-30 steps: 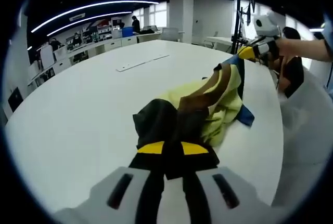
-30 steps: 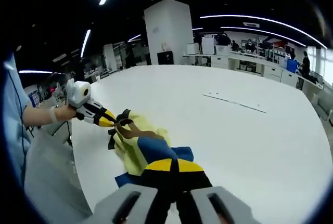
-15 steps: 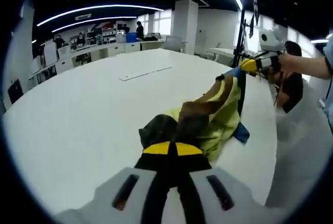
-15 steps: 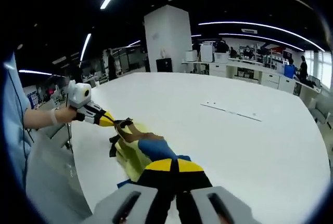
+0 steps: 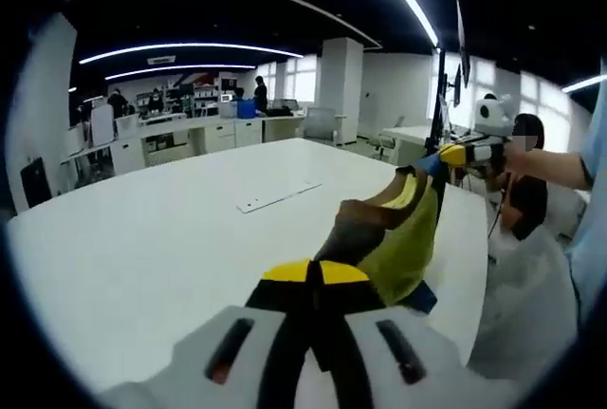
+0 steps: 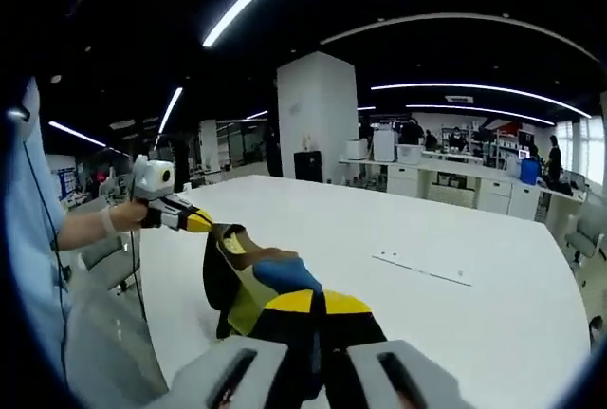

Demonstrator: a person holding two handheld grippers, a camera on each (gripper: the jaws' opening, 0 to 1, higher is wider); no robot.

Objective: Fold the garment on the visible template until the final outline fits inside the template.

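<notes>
garment (image 5: 384, 238): multi-colour cloth (yellow-green, brown, black, bit of blue), strung between the 2 grippers, most of it raised off the table (image 5: 142, 238); lowest blue corner looks at or near the surface, can't tell if touching.
left gripper (image 5: 308, 281): jaws clenched on 1 end of the cloth, dark fabric pinched between the yellow tips.
right gripper (image 6: 318, 309): jaws also clamped on fabric, at the opposite end; seen from the left gripper view it sits far right, held by a hand.
template (image 5: 278, 196): thin pale strip/outline further in on the table, well apart from the garment; exact shape too faint to tell.
handling: looks light, soft, limp; sags in the middle, no stiffness, so it will bunch if let slack. Not fragile.
where to hold: prob. edges/corners, as now; keep both pinches taut so it lies flat when lowered.
risk: thin fabric may slip from a shallow pinch.
</notes>
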